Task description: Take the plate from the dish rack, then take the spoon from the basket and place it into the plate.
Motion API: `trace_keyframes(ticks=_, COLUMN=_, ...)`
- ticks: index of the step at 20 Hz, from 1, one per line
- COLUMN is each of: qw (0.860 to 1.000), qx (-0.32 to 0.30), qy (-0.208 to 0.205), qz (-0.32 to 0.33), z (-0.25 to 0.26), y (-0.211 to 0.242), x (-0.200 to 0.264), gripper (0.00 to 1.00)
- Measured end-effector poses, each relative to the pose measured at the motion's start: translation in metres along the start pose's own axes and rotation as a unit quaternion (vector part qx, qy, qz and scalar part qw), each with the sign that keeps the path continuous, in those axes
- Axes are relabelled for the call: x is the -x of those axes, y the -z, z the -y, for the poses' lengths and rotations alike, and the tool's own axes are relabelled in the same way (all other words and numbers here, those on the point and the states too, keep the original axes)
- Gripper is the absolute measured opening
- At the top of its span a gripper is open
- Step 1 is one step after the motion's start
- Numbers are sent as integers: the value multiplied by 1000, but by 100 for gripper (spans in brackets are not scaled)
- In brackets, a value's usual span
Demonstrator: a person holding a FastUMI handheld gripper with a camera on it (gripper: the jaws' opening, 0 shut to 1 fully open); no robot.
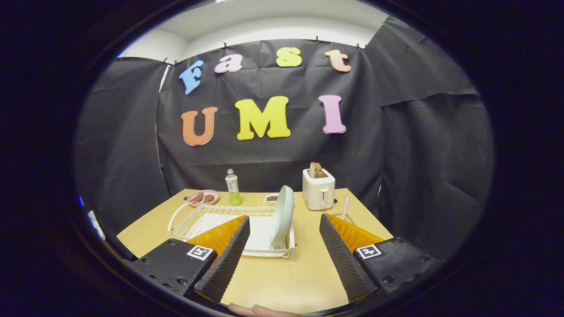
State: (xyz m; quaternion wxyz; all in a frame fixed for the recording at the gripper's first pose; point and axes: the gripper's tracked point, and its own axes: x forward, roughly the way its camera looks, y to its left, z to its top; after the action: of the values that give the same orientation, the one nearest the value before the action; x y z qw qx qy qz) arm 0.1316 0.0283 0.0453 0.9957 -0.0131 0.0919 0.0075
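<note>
A pale green plate (pixel 282 215) stands on edge in the right end of a white wire dish rack (pixel 207 218) on the wooden table (pixel 282 273). My gripper (pixel 284 222) is open, its two black ribbed fingers (pixel 229 259) spread wide with nothing between them. The plate sits just ahead of them, closer to the left finger, and apart from both. Behind the right finger a pink-and-white striped handle (pixel 346 208) sticks up from a small clear basket (pixel 343 215), mostly hidden by that finger.
A white toaster (pixel 318 189) with toast stands behind the plate, to the right. A green bottle (pixel 232 188), a pink dish (pixel 202 197) with brown food and a small tray (pixel 271 199) sit along the table's far edge. Black cloth walls close in behind.
</note>
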Motion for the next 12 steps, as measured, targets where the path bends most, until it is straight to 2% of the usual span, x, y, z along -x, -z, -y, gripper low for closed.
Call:
trace_keyframes(ticks=7, qw=990, qx=6, qy=37, qz=-132, z=5, y=-41, x=-117, gripper=100)
trace_keyframes(ticks=9, qw=983, qx=-7, qy=38, qz=-177, z=2, y=-44, x=-140, gripper=99)
trace_keyframes(ticks=12, qw=963, qx=-23, qy=47, qz=-263, z=-3, y=-34, x=-170, gripper=89)
